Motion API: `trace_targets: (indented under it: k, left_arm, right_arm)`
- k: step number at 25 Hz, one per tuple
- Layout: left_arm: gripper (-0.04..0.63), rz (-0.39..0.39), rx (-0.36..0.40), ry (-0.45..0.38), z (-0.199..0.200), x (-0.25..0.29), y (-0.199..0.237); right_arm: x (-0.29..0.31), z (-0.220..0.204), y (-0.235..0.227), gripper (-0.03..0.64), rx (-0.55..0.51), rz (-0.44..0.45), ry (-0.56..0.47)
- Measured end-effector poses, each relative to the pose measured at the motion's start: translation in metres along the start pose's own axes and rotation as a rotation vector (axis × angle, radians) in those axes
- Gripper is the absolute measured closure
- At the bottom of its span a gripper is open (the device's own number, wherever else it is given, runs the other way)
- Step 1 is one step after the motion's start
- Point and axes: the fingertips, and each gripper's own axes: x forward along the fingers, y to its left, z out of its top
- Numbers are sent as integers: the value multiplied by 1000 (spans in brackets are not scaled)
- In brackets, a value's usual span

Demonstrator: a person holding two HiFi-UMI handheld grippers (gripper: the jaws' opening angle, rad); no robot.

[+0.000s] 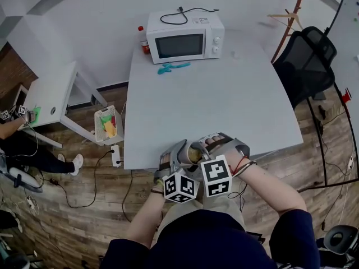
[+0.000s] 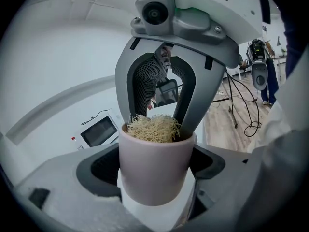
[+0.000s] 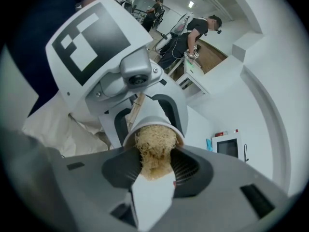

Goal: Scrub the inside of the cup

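A pale pink cup point(image 2: 154, 168) sits between the jaws of my left gripper point(image 2: 155, 190), which is shut on its wall. A straw-coloured fibrous scrubber point(image 2: 153, 128) fills the cup's mouth. My right gripper point(image 3: 153, 175) is shut on that scrubber point(image 3: 155, 151), with its fingers point(image 2: 140, 88) reaching down into the cup from above. In the right gripper view the cup's rim point(image 3: 131, 132) rings the scrubber. In the head view both grippers meet over the table's front edge, left gripper point(image 1: 182, 160) and right gripper point(image 1: 206, 150), with the cup point(image 1: 194, 153) between them.
On the white table point(image 1: 224, 100), a microwave point(image 1: 185, 37), a red-capped bottle point(image 1: 143, 40) and a teal object point(image 1: 173, 67) stand at the far end. A black chair point(image 1: 305, 60) is at the right. A small white table point(image 1: 53, 97), a bin point(image 1: 108, 125) and cables are at the left.
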Motion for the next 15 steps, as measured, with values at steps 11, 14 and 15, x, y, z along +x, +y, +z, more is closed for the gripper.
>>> trace_targets:
  k: [11, 14, 15]
  left_arm:
    - [176, 28, 17, 6, -8, -6, -2]
    - [176, 29, 21, 4, -9, -6, -3]
    - [176, 30, 22, 3, -9, -7, -4]
  right_arm:
    - [1, 7, 0, 445, 618, 198, -107]
    - [2, 1, -1, 445, 863, 266, -104]
    - [3, -3, 2, 445, 952, 296, -99]
